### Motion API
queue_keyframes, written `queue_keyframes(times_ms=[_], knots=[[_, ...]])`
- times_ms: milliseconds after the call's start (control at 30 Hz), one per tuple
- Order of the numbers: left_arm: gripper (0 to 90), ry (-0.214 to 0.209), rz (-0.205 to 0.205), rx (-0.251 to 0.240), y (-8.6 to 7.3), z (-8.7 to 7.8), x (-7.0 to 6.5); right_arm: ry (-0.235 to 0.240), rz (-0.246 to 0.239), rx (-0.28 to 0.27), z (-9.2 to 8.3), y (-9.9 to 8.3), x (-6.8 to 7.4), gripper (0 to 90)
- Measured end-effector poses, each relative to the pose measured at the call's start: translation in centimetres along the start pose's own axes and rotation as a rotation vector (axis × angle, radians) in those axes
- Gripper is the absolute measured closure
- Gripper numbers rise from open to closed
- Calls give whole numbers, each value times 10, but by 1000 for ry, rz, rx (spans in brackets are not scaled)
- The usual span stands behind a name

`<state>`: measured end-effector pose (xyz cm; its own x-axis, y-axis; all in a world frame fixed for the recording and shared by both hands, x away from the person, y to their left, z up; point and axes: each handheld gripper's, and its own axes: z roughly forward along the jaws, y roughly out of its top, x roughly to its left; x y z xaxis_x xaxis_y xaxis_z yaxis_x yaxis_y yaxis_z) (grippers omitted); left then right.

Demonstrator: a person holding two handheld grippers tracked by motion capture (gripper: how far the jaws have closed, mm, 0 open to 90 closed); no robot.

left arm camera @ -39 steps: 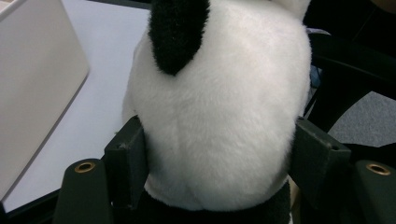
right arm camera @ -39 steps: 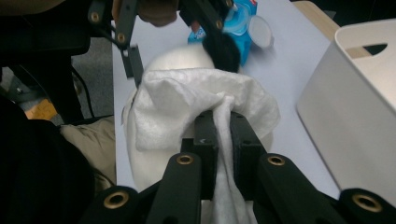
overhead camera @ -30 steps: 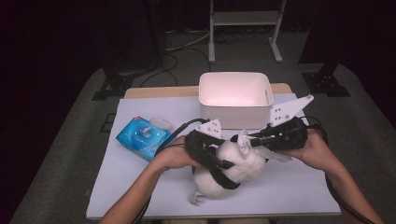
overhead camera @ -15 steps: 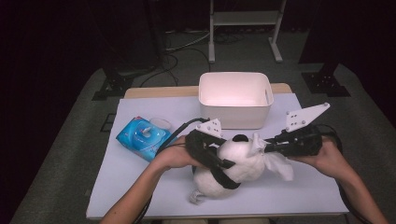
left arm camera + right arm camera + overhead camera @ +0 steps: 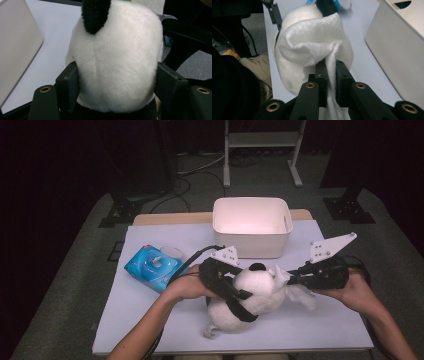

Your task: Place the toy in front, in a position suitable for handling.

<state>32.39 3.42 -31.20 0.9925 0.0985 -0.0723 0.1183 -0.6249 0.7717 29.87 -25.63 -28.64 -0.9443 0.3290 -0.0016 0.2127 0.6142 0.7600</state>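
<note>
Our left tool (image 5: pixel 235 296) clamps the plush panda (image 5: pixel 250 295) by its white head, a jaw pressed in on each side, the toy sitting on the table (image 5: pixel 150 320) right under it. Our right tool (image 5: pixel 295 276), jaws pinched almost together, grips a white wipe (image 5: pixel 300 294) draped against the panda's head just ahead of its tips. We judge the wipe could slip out of that thin pinch if we drag too hard, or the soft head could squirm out of the left grip and tip over. Beyond both tools stands the white bin (image 5: pixel 252 227), apparently empty; left of the left tool lies the blue wipe pack (image 5: pixel 152 267).
</note>
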Motion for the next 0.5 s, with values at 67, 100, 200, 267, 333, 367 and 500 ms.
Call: queue_keyframes(times_ms=[67, 100, 200, 267, 333, 367, 500], knots=[[295, 3, 6, 6, 2, 2, -1, 0, -10, 3, -1, 5, 0, 818], [295, 3, 7, 8, 3, 3, -1, -2, -15, 4, -1, 8, 1, 818], [295, 0, 14, 13, 6, 6, -3, -4, -30, 14, 0, 15, 1, 818], [295, -4, 22, 20, 8, 8, -3, -3, -36, 16, 2, 19, 2, 818], [295, -6, 25, 21, 9, 11, -4, -2, -42, 12, 2, 22, 1, 818], [295, -8, 27, 23, 10, 12, -5, -1, -44, 10, 3, 24, 1, 818], [295, -18, 43, 29, 12, 16, -6, 4, -52, -5, 4, 29, 2, 819]])
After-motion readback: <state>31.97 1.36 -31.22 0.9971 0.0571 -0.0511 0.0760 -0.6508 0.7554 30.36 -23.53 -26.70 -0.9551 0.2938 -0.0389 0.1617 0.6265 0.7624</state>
